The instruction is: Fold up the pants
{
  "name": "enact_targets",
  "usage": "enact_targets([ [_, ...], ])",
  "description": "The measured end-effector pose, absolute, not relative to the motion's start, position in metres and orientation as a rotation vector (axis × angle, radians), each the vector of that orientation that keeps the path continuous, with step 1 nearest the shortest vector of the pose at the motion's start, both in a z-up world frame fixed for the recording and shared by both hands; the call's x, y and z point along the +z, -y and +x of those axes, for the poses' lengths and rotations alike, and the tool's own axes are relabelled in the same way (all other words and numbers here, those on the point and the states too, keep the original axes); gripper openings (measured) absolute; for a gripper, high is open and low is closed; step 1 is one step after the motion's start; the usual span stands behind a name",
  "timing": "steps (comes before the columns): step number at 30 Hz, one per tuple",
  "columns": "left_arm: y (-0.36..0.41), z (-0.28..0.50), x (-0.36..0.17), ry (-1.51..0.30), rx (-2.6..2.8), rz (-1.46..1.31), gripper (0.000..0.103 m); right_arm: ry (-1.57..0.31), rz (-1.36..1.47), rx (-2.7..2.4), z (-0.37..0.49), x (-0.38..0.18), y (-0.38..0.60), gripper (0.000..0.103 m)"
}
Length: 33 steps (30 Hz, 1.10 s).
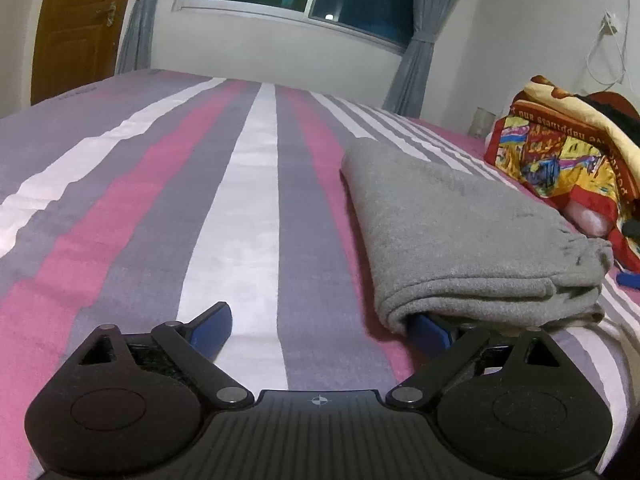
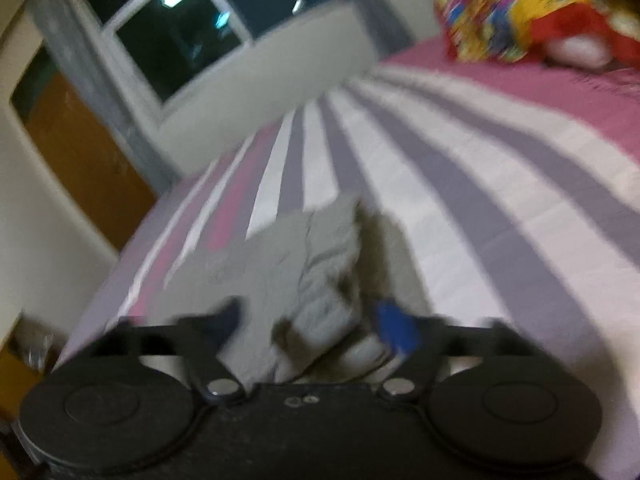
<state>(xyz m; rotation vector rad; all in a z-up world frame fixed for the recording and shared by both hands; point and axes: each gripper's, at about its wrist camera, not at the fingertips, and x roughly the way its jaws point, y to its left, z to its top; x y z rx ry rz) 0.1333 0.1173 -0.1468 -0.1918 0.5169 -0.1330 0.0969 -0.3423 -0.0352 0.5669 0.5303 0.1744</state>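
Pants: grey sweatpants [image 1: 460, 232], folded into a thick stack, lie on the striped bedsheet [image 1: 240, 200] toward the right side of the bed, near a bright patterned blanket [image 1: 560, 148].

Risk, left side: the left gripper [image 1: 320, 328] has its right finger [image 1: 430, 330] tucked under the near folded edge. Judging by that, a sideways or upward pull could drag the bottom layer out and spoil the fold.

Risk, right side: the right wrist view is blurred, as if in quick motion. The rumpled cuff end of the pants [image 2: 316, 264] sits between the fingers of the right gripper [image 2: 316, 328], and a snag there could tug the layers open.

Left jaws: spread wide, gripping nothing. The left finger [image 1: 212, 328] rests free over the sheet; the other is partly hidden under the cloth.

Right jaws: spread apart, with cloth between them. Whether either blue pad [image 2: 394, 330] presses the fabric, I cannot tell through the blur.

Progress: the fold looks nearly or fully done.
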Motion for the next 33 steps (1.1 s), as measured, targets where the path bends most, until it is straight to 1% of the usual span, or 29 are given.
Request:
enact_targets([
  [5, -0.117, 0.134, -0.149, -0.515, -0.13, -0.198, 0.094, -0.641, 0.722, 0.193, 0.102, -0.06, 0.353, 0.082],
  [7, -0.117, 0.134, -0.15, -0.513, -0.128, -0.194, 0.094, -0.676, 0.796, 0.219, 0.114, -0.069, 0.352, 0.085],
  [8, -0.117, 0.134, -0.149, -0.513, -0.129, -0.194, 0.094, -0.682, 0.798, 0.22, 0.119, -0.071, 0.348, 0.085],
  [9, -0.116, 0.134, -0.149, -0.513, -0.127, -0.191, 0.094, -0.69, 0.777, 0.203, 0.126, -0.07, 0.342, 0.084],
  [11, -0.113, 0.133, -0.149, -0.509, -0.12, -0.173, 0.094, -0.704, 0.746, 0.192, 0.139, -0.063, 0.333, 0.075],
  [12, -0.112, 0.131, -0.148, -0.505, -0.115, -0.17, 0.094, -0.721, 0.707, 0.188, 0.146, -0.057, 0.328, 0.06],
  [13, -0.112, 0.131, -0.148, -0.5, -0.112, -0.17, 0.094, -0.731, 0.649, 0.179, 0.151, -0.051, 0.322, 0.05],
  [14, -0.111, 0.131, -0.148, -0.498, -0.107, -0.168, 0.094, -0.722, 0.593, 0.181, 0.153, -0.044, 0.316, 0.047],
  [15, -0.111, 0.131, -0.147, -0.495, -0.103, -0.166, 0.094, -0.703, 0.552, 0.2, 0.154, -0.036, 0.312, 0.042],
  [16, -0.11, 0.13, -0.147, -0.493, -0.102, -0.163, 0.094, -0.67, 0.507, 0.226, 0.152, -0.025, 0.307, 0.04],
  [19, -0.112, 0.131, -0.147, -0.491, -0.109, -0.176, 0.094, -0.531, 0.418, 0.327, 0.141, 0.007, 0.3, 0.039],
  [21, -0.113, 0.131, -0.148, -0.489, -0.112, -0.181, 0.094, -0.453, 0.407, 0.368, 0.132, 0.018, 0.304, 0.039],
  [23, -0.113, 0.132, -0.148, -0.489, -0.113, -0.181, 0.094, -0.478, 0.428, 0.332, 0.135, 0.005, 0.316, 0.039],
  [25, -0.112, 0.133, -0.148, -0.49, -0.117, -0.177, 0.094, -0.627, 0.434, 0.243, 0.152, -0.032, 0.324, 0.039],
  [26, -0.112, 0.133, -0.148, -0.49, -0.117, -0.176, 0.094, -0.752, 0.435, 0.192, 0.163, -0.056, 0.326, 0.039],
  [27, -0.113, 0.133, -0.148, -0.492, -0.113, -0.177, 0.094, -0.757, 0.443, 0.181, 0.162, -0.064, 0.327, 0.039],
  [28, -0.113, 0.133, -0.148, -0.491, -0.112, -0.178, 0.094, -0.71, 0.45, 0.193, 0.155, -0.063, 0.328, 0.039],
  [33, -0.112, 0.133, -0.148, -0.491, -0.119, -0.178, 0.094, -0.592, 0.485, 0.219, 0.131, -0.042, 0.335, 0.038],
])
